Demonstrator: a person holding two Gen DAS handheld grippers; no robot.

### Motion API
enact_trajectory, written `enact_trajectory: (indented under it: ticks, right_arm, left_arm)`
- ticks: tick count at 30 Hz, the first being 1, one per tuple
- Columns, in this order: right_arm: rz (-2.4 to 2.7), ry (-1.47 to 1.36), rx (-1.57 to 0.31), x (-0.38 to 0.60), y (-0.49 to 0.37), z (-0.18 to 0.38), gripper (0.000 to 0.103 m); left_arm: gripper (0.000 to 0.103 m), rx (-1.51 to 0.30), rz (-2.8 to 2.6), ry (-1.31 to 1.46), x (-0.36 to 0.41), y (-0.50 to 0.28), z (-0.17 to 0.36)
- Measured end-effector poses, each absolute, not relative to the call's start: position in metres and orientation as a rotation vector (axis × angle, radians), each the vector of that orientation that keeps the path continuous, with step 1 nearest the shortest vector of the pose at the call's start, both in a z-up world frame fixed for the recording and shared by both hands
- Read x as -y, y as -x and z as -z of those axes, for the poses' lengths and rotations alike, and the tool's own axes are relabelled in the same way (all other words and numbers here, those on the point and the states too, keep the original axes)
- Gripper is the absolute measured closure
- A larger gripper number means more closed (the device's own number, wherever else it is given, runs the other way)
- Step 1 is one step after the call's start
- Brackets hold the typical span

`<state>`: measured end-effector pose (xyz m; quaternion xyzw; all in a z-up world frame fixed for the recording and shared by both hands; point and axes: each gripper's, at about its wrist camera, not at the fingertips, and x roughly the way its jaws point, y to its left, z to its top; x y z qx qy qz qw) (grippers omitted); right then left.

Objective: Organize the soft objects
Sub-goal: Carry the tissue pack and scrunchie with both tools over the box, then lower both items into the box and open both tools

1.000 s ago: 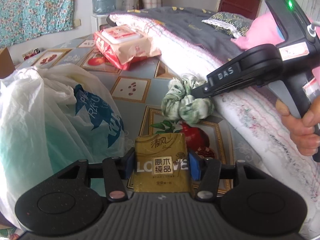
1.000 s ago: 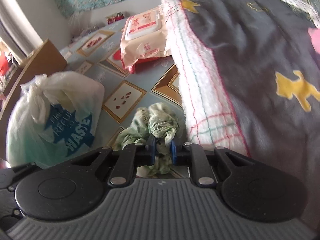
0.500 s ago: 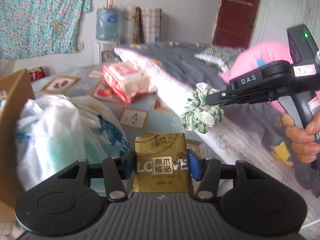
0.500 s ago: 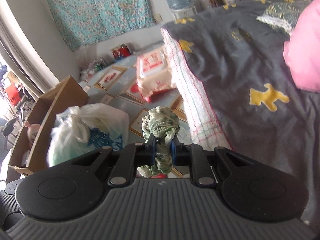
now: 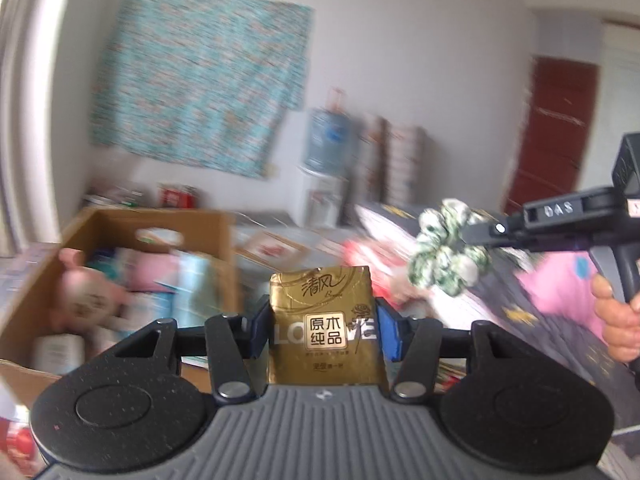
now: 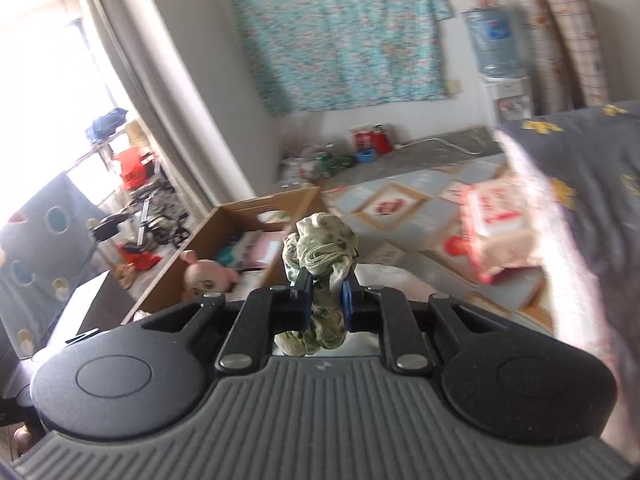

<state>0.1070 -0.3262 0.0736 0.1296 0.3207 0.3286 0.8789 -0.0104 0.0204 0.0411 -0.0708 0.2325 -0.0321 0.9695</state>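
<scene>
**Left wrist view: both loads lifted off the floor and swung toward the box**

Left wrist view showed the gold tissue pack [image 5: 325, 328] clenched between the left gripper [image 5: 325, 330] and its blue pads, upright and square to the camera. To the right, the right gripper [image 5: 496, 236] pinched the green-and-white scrunchie [image 5: 450, 258], carried in the air with a hand [image 5: 618, 320] on the handle. The right wrist view confirmed it: the right gripper's [image 6: 325, 294] jaws stood nearly closed on the scrunchie [image 6: 320, 252], the fabric bulging above and below the pads.

A second before, both items hung low over the patterned floor mat beside the white plastic bag; since then both tongs had risen and turned, so the open cardboard box [image 5: 224, 236] with its pink pig toy [image 5: 86, 300] came into sight ahead. In the right wrist view the cardboard box [image 6: 200, 240] lay just beyond the scrunchie, with the wet-wipes pack [image 6: 496, 224] left on the mat [image 6: 404, 200].

Judged from this, pickup was done and both soft things were on their way to the box, neither yet over it.
</scene>
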Motion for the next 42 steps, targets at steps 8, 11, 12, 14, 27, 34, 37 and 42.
enact_trajectory:
  ticks: [8, 11, 12, 14, 27, 34, 37, 42]
  right_arm:
    - [-0.92, -0.225, -0.762, 0.196, -0.134, -0.08, 0.09]
    - [-0.989, -0.15, -0.844, 0.143, -0.14, -0.07, 0.09]
    - [-1.001, -0.117, -0.865, 0.128, -0.14, -0.066, 0.09]
    - [-1.014, -0.034, -0.904, 0.099, -0.143, -0.056, 0.09]
    - [-1.071, 0.363, -1.049, -0.017, -0.172, 0.008, 0.079]
    - [-1.042, 0.348, -0.975, -0.009, -0.181, 0.01, 0.069]
    - [-1.022, 0.262, -0.944, 0.016, -0.184, -0.003, 0.064]
    - [-0.961, 0.107, -0.882, 0.071, -0.184, -0.023, 0.058]
  left_arm:
    - [0.049, -0.59, -0.098, 0.246, -0.117, -0.024, -0.027]
    - [0.049, -0.645, -0.143, 0.299, -0.145, -0.041, -0.009]
    - [0.049, -0.653, -0.157, 0.32, -0.156, -0.04, -0.003]
    - [0.049, -0.658, -0.178, 0.349, -0.169, -0.04, 0.005]
    - [0.049, -0.649, -0.281, 0.405, -0.206, -0.047, 0.022]
    - [0.049, -0.664, -0.246, 0.367, -0.197, -0.048, 0.022]
    - [0.049, -0.683, -0.206, 0.377, -0.193, -0.052, 0.022]
    - [0.048, -0.718, -0.125, 0.371, -0.177, -0.064, 0.026]
